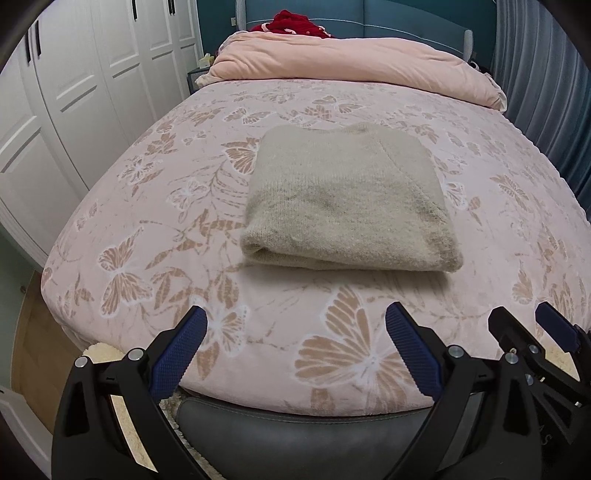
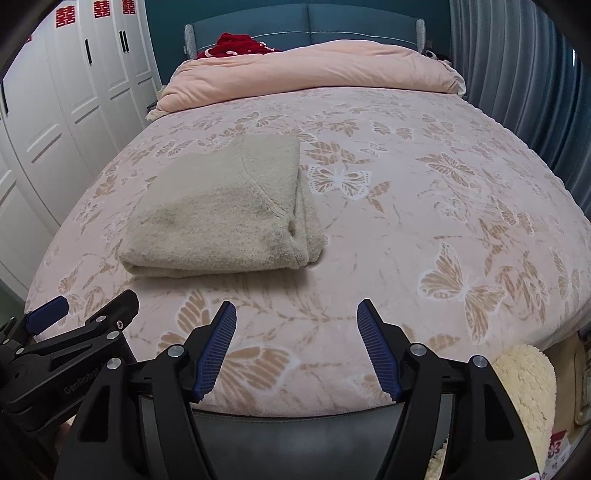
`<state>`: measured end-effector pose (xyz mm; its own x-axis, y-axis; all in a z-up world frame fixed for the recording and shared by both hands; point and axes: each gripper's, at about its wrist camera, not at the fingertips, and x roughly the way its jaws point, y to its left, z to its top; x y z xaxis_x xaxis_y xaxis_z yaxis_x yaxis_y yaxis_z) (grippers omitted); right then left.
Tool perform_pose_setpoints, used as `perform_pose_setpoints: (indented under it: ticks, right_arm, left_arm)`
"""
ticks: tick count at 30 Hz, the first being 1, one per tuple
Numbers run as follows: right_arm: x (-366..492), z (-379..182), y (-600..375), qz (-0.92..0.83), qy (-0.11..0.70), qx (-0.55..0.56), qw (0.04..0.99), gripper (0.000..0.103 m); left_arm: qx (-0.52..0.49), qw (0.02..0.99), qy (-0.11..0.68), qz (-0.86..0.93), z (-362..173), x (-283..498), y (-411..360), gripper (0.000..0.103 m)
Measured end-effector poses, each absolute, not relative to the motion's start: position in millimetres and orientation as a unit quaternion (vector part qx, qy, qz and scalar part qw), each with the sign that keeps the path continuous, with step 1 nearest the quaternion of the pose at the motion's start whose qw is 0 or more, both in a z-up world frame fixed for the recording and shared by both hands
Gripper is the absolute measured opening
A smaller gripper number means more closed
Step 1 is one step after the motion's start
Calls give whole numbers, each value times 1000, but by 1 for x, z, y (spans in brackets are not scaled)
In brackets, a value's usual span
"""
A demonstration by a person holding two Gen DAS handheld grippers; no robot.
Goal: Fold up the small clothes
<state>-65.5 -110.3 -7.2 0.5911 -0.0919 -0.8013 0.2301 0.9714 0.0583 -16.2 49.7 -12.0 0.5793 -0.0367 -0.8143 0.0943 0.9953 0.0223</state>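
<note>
A beige knit sweater [image 1: 343, 203] lies folded into a thick rectangle on the pink butterfly-print bed [image 1: 155, 206]. It also shows in the right wrist view [image 2: 225, 210], left of centre. My left gripper [image 1: 295, 325] is open and empty, held over the bed's foot edge, short of the sweater. My right gripper [image 2: 295, 317] is open and empty, to the right of the left one and right of the sweater. The right gripper shows at the right edge of the left wrist view [image 1: 524, 325]. The left gripper shows at the left edge of the right wrist view [image 2: 92, 306].
A rolled pink duvet [image 1: 354, 59] lies across the head of the bed with a red garment [image 1: 291, 22] behind it. White wardrobe doors [image 1: 74, 92] stand on the left, blue curtains [image 2: 517, 74] on the right. A cream fluffy rug [image 2: 524, 384] lies by the bed's foot.
</note>
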Motion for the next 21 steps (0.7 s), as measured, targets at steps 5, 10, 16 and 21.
perform_pose_setpoints:
  ticks: [5, 10, 16, 21]
  right_arm:
    - [-66, -7, -109, -94, 444, 77, 888, 67]
    - [-66, -7, -108, -97, 444, 76, 887, 67]
    - [-67, -8, -105, -100, 445, 74, 887, 67]
    - [-67, -10, -101, -102, 446, 69, 886, 66]
  left_arm:
    - [34, 888, 458, -35, -12, -18, 49, 95]
    - [42, 892, 449, -34, -11, -19, 47, 92]
    - [42, 890, 453, -39, -13, -17, 47, 90]
    - [44, 887, 458, -37, -16, -17, 45, 82]
